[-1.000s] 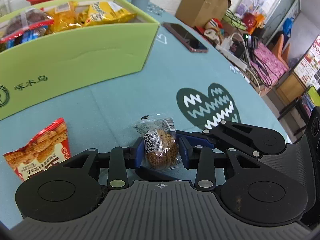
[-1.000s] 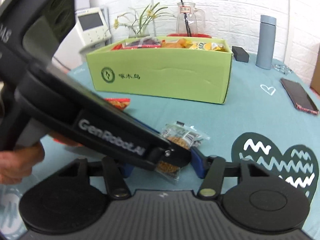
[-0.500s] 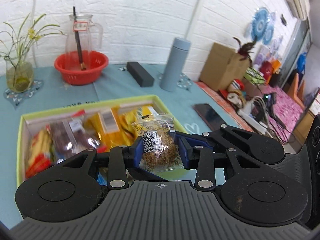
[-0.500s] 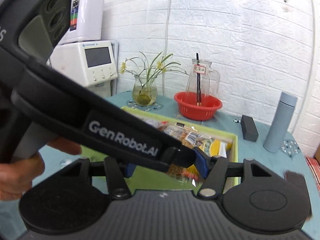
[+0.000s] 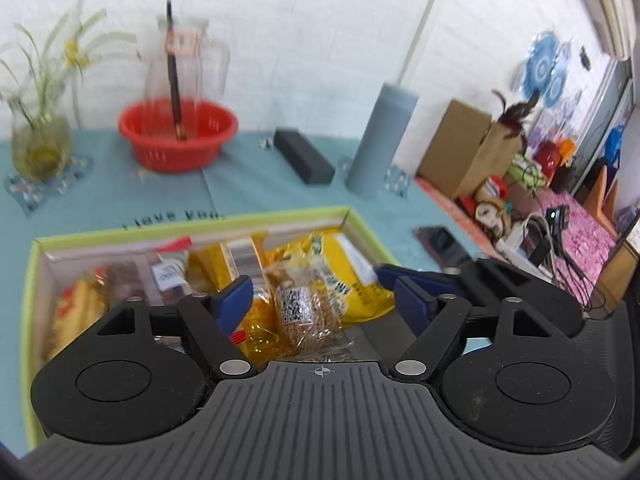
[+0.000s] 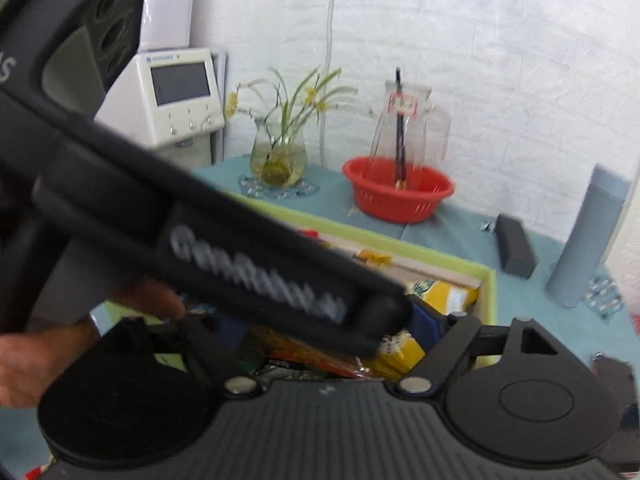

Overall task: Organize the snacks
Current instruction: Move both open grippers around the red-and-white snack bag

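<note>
Both grippers have been carried up from the tablecloth to a place over the green box [image 5: 188, 227], and their jaws have just been opening. The left gripper [image 5: 320, 294] is spread wide with its blue pads clear of the clear-wrapped grain bar [image 5: 306, 308], which is seen between them over the yellow packets [image 5: 348, 268] (released, it is judged, to join the sorted snacks). The right gripper [image 6: 320, 334] is likewise parted and nothing is seen held in it, though it is largely hidden behind the other tool
</note>
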